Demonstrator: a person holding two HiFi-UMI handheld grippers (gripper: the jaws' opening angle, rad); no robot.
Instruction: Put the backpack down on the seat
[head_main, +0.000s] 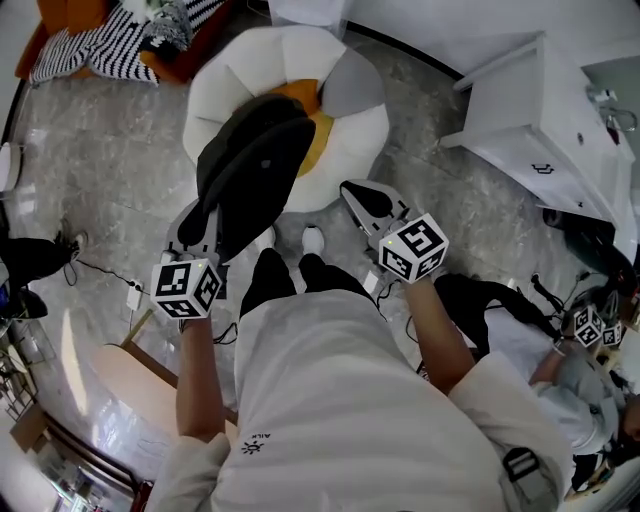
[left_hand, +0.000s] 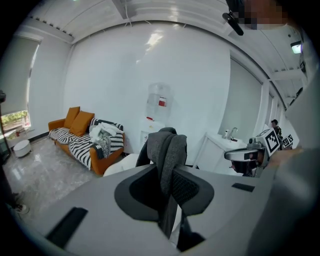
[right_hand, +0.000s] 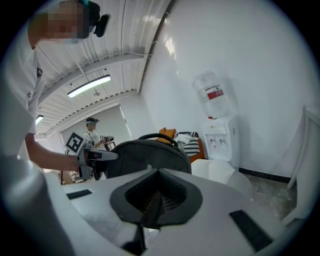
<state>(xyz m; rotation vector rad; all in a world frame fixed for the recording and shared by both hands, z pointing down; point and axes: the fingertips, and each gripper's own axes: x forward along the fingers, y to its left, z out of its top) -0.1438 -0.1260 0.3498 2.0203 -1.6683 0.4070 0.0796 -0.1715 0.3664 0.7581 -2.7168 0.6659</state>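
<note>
Marbled grey floor (head_main: 110, 170) surrounds a white petal-shaped seat (head_main: 225, 75) in the upper middle of the head view, with an orange cushion (head_main: 318, 138) lying in it. Over its near side hangs the dark backpack (head_main: 255, 165), its grey strap (left_hand: 167, 150) clamped in the left gripper (left_hand: 170, 182). Right of it, the right gripper (right_hand: 156, 197) has its jaws together on nothing. Both forearms reach forward and slightly down.

Backpack (head_main: 255, 165): held over the left part of the seat (head_main: 350, 140), before the person (head_main: 350, 400).
Left hand-held gripper (head_main: 200, 228): placed at the backpack's near left side, a strap (left_hand: 167, 150) caught between its jaws.
Right hand-held gripper (head_main: 357, 197): kept right of the backpack, apart from it.
Sofa (head_main: 90, 45): set behind the seat, to the left.
Water dispenser (left_hand: 156, 107): stood right of the sofa.
</note>
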